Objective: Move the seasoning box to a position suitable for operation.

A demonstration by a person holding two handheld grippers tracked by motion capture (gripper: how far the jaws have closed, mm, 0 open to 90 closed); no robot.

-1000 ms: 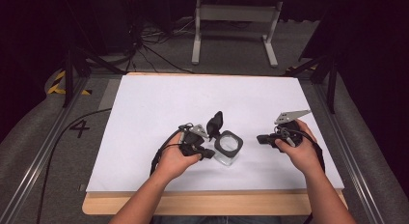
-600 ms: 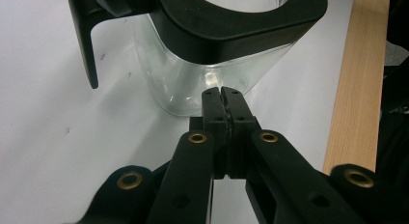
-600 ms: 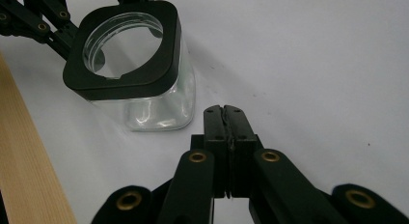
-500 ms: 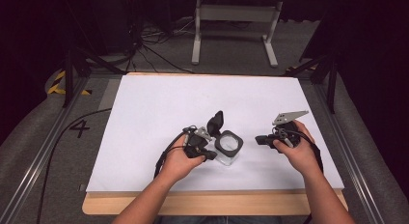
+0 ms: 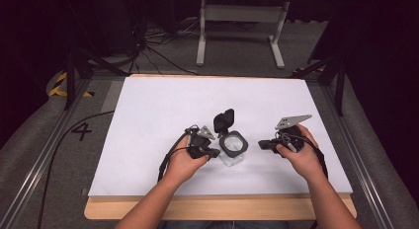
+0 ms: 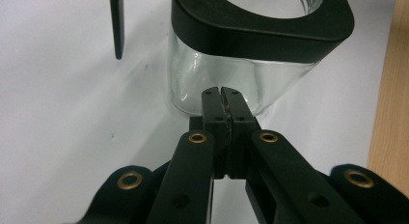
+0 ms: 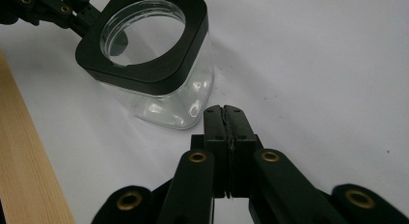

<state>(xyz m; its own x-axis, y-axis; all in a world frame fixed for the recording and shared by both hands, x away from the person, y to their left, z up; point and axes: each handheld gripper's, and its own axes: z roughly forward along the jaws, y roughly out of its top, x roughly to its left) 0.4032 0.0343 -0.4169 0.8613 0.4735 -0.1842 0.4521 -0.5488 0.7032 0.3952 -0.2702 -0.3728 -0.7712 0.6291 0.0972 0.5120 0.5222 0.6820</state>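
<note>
Jar, sitting open at lower centre of the counter, is risking a tip if we are nudging it with the closed, empty jaws of the left gripper or right gripper.

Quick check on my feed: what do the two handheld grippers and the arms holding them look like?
Both are black, with linkage arms studded with brass rivets and flat black jaws. The left gripper and right gripper each carry a grey three-cornered plate and trail a black cable. The forearms are bare, no sleeves.
</note>
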